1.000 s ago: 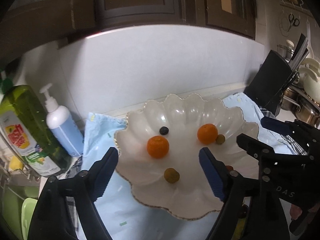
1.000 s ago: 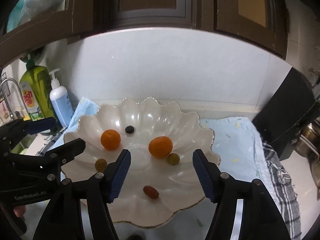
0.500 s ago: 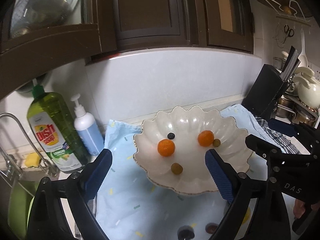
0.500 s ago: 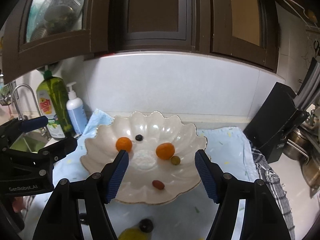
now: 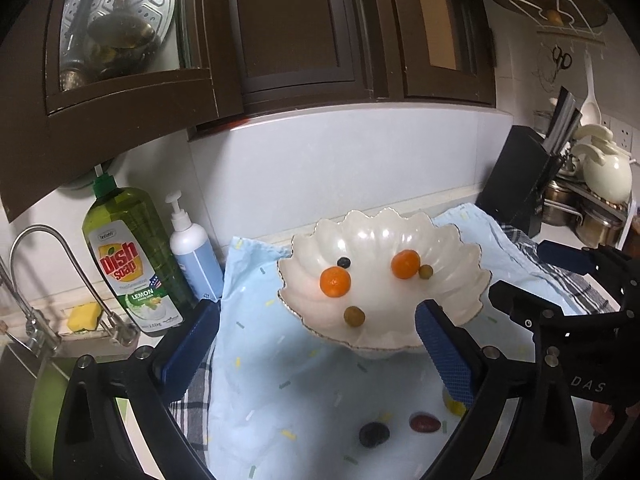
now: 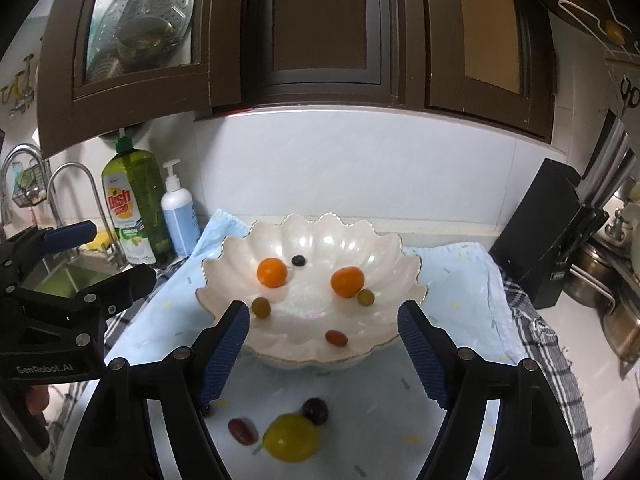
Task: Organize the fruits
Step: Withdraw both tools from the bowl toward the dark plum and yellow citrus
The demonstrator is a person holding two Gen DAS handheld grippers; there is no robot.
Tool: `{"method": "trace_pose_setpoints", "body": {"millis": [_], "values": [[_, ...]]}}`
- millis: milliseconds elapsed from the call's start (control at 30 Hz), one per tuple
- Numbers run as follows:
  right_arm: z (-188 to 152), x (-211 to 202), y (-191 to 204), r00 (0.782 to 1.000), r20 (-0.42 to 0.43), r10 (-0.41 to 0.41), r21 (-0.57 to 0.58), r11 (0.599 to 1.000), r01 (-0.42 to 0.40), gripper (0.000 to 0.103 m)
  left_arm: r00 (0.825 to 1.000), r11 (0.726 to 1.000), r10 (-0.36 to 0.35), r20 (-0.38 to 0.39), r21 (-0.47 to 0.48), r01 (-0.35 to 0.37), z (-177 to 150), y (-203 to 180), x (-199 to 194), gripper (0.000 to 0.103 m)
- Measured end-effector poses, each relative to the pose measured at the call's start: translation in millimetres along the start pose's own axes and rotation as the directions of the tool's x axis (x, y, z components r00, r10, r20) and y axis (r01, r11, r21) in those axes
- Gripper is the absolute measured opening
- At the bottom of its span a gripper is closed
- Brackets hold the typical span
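A white scalloped bowl (image 5: 452, 240) (image 6: 320, 228) sits on a light blue cloth (image 5: 288, 392) (image 6: 452, 276). It holds two oranges (image 5: 335, 281) (image 6: 347, 281), a blueberry (image 6: 298, 260), two green grapes (image 5: 354, 316) (image 6: 365, 297) and a red grape (image 6: 336, 337). On the cloth in front of the bowl lie a yellow fruit (image 6: 291, 437), a dark grape (image 6: 315, 411) (image 5: 374, 434) and a red grape (image 6: 242, 430) (image 5: 425, 423). My left gripper (image 5: 316, 348) and right gripper (image 6: 322, 350) are both open and empty, above the cloth short of the bowl.
A green dish soap bottle (image 5: 130, 256) and a white pump bottle (image 5: 194, 248) stand left of the cloth, by a tap (image 5: 52, 280) and sink. A black knife block (image 6: 548, 236) and pots stand at the right. Dark cabinets hang overhead.
Both grippers have pulled back and up from the bowl. The loose fruits on the cloth in front of the bowl have come into view. The jaws stay open.
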State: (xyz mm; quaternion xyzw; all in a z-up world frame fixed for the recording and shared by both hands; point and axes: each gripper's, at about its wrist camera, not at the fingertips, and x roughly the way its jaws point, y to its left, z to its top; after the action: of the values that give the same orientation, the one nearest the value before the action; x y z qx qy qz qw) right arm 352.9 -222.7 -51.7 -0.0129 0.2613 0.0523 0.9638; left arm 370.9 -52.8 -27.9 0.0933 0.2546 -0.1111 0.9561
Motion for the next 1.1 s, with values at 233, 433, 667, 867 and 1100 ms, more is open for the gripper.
{"method": "trace_pose_setpoints", "body": {"millis": [233, 433, 667, 867, 1100], "values": [[-12.7, -3.9, 4.9, 0.999, -0.032, 0.016, -0.008, 1.0, -0.016, 0.077, 0.999, 1.0, -0.007, -0.039, 0.012, 0.008, -16.5, -0.8, -2.9, 0.1], [-27.9, 0.6, 9.1, 0.996, -0.082, 0.042, 0.0, 0.999, -0.042, 0.077, 0.998, 0.999, -0.017, -0.066, 0.028, 0.019, -29.3, -3.2, -1.3, 0.1], [-43.0, 6.6, 10.2, 0.989, -0.135, 0.06, 0.011, 0.998, -0.059, 0.077, 0.994, 0.999, -0.028, -0.107, 0.037, 0.032, -45.7, -6.6, 2.9, 0.1], [-52.7, 11.6, 11.5, 0.982, -0.175, 0.067, 0.011, 0.998, -0.066, 0.077, 0.987, 0.998, -0.044, -0.153, 0.029, 0.049, -60.8, -8.9, 9.2, 0.099], [-65.0, 20.4, 12.7, 0.971, -0.224, 0.081, 0.016, 0.997, -0.079, 0.077, 0.979, 0.997, -0.058, -0.197, 0.035, 0.067, -75.8, -13.4, 19.3, 0.099]]}}
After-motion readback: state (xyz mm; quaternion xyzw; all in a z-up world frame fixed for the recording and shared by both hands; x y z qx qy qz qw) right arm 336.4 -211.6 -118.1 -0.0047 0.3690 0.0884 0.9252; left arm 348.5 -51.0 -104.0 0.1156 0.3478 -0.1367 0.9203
